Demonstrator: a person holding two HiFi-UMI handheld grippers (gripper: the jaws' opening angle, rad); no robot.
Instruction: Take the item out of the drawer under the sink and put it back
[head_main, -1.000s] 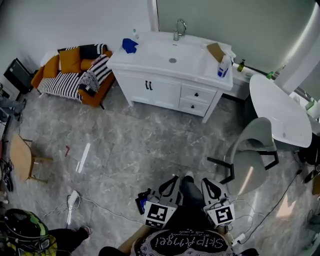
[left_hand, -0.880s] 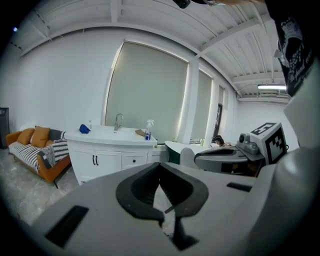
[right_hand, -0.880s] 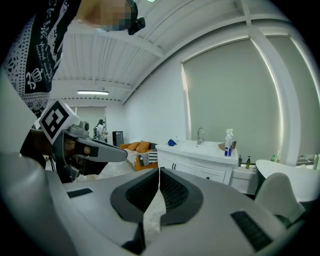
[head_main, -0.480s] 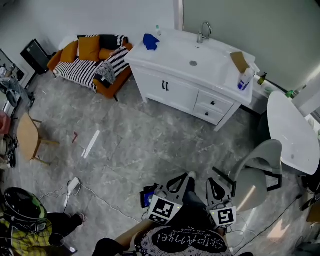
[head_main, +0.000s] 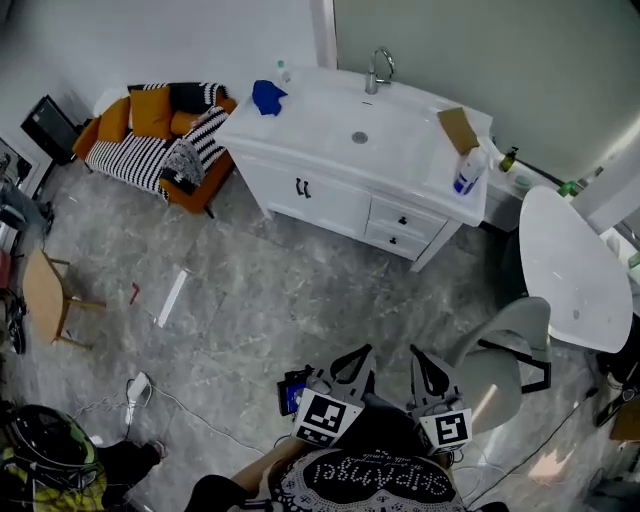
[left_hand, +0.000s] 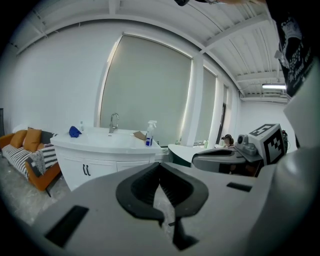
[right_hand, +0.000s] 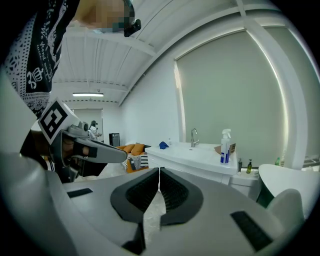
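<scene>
The white sink vanity (head_main: 330, 135) stands against the far wall, with its two small drawers (head_main: 400, 228) closed on the right side. In the head view both grippers are low in the picture, far from the vanity, above the floor. My left gripper (head_main: 360, 352) is shut with nothing in it. So is my right gripper (head_main: 418, 354), just to its right. The left gripper view looks past the shut jaws at the vanity (left_hand: 102, 150). The right gripper view shows that vanity (right_hand: 192, 156) too. No item from the drawer is visible.
On the vanity top are a spray bottle (head_main: 466, 172), a cardboard box (head_main: 459, 128), a blue cloth (head_main: 266, 96) and a faucet (head_main: 377, 68). A grey chair (head_main: 500, 355) and a white round table (head_main: 565, 265) stand at the right. A sofa (head_main: 160, 140) is at the left. Cables (head_main: 140, 385) lie on the floor.
Both grippers have travelled forward together across the floor, and the vanity has shifted in the head view and looks slightly nearer. Both jaws stay shut.
</scene>
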